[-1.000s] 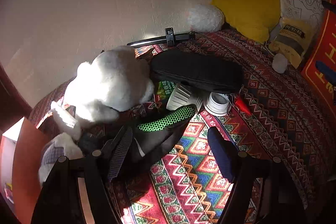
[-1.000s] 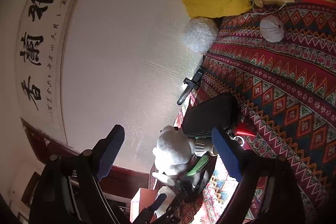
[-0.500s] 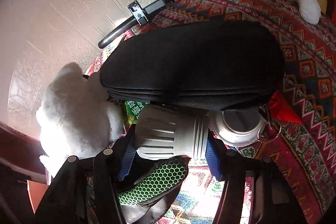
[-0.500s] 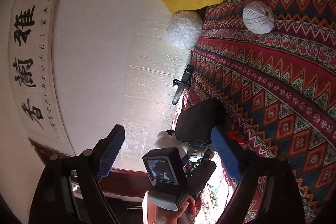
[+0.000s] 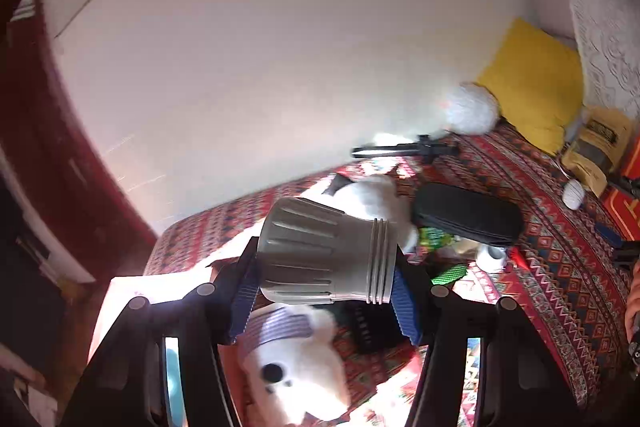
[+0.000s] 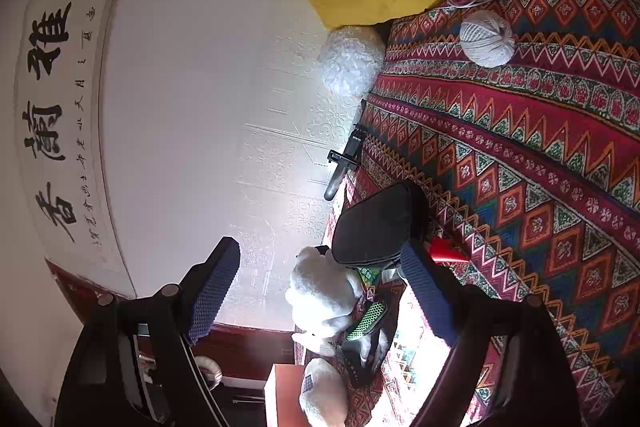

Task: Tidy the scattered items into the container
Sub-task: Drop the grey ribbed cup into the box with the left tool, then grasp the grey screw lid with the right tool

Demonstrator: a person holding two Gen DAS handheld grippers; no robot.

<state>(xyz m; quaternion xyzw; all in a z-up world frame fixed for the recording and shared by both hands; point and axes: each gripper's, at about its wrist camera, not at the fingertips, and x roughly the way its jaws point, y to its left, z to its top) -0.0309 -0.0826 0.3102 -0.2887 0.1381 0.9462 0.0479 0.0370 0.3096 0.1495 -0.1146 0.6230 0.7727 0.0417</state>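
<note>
The left tongs (image 5: 326, 291) are pinching a ribbed grey cylindrical plastic lamp body (image 5: 324, 255) between blue pads, holding it lifted above the red patterned woven bedspread (image 5: 560, 259). The right tongs (image 6: 320, 291) are hanging spread with nothing between them, pointing toward a black zipped fabric case (image 6: 374, 223) and white plush toy (image 6: 320, 297).

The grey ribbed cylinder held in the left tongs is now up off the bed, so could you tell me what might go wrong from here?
1. The grey ribbed cylinder is pinched across its ends by the left tongs; its smooth, tapered body could slip or pivot out.
2. If dropped, it would likely land on the white plush toy directly below and could roll off.
3. The right tongs hang open and empty, too far away to catch it.
</note>
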